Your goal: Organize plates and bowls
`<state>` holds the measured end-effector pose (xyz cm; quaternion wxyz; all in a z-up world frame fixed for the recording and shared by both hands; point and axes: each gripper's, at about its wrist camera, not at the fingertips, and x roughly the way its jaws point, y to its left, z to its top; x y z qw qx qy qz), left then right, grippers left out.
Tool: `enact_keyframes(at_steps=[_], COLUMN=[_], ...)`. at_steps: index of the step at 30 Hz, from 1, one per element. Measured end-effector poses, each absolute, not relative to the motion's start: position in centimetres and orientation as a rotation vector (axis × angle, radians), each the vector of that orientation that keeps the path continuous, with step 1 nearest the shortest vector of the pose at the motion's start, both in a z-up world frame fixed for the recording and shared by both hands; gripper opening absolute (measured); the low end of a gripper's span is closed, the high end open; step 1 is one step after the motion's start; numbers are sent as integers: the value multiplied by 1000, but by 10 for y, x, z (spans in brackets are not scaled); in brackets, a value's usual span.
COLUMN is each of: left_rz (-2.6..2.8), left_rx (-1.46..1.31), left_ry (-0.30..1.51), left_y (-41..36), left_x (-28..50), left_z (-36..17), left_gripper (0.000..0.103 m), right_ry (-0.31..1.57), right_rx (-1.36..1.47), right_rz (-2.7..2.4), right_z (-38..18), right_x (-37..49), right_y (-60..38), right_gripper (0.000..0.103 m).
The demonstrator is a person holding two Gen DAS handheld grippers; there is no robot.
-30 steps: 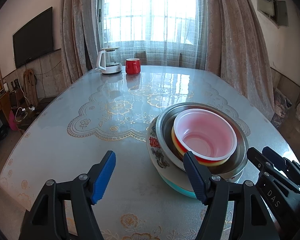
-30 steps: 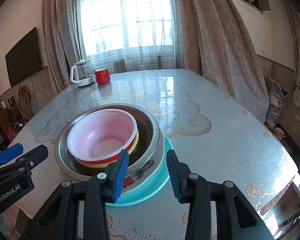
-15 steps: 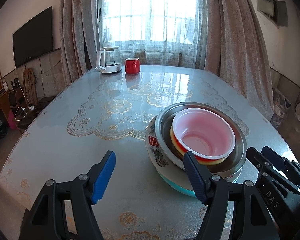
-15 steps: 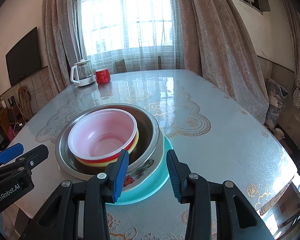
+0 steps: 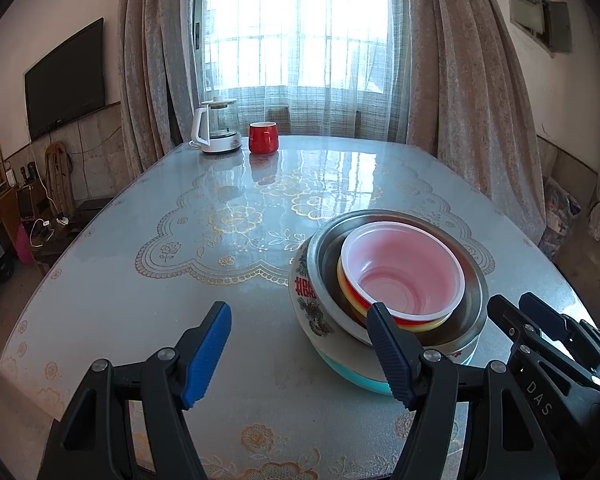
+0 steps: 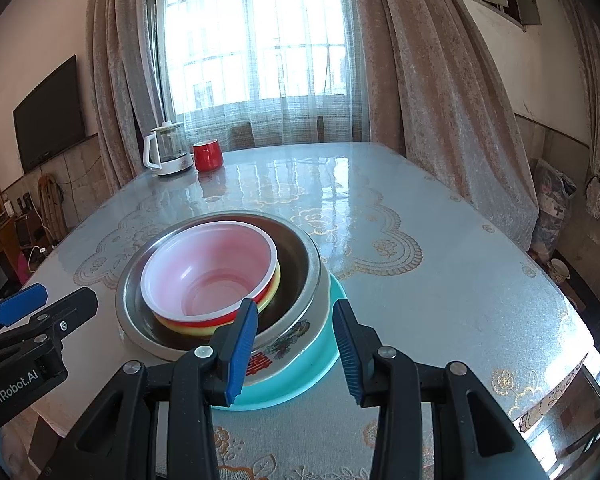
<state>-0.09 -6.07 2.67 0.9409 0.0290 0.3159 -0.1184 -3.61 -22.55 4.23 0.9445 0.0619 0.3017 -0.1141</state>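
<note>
It was a lived-in home, a dining and sitting room in one. Heavy curtains [image 5: 452,92] and a sheer net framed a barred window [image 5: 300,28], and a flat television [image 5: 66,76] hung on the wall. A lace-patterned cloth under clear cover dressed the surface [image 5: 204,240], where a kettle [image 5: 216,130] stood beside a red mug [image 5: 263,137].

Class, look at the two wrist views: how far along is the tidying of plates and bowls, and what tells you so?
Done: the pink plastic bowl sits nested in red and yellow bowls inside the steel basin, on the patterned enamel bowl and the teal plate, one stack. In hand: nothing; the left gripper and the right gripper are open beside it. Left: nothing else loose shows, so stacking looks finished.
</note>
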Motion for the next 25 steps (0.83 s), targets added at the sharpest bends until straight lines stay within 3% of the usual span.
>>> enact_keyframes(at_steps=[25], left_rz=[-270], left_rx=[44], left_ry=[654], left_y=[-63], left_x=[9], left_z=[23], left_gripper=[68], right_ry=[629], right_rx=[134], right_rz=[-228], right_z=[38], right_x=[-30], right_y=[-228], right_gripper=[40])
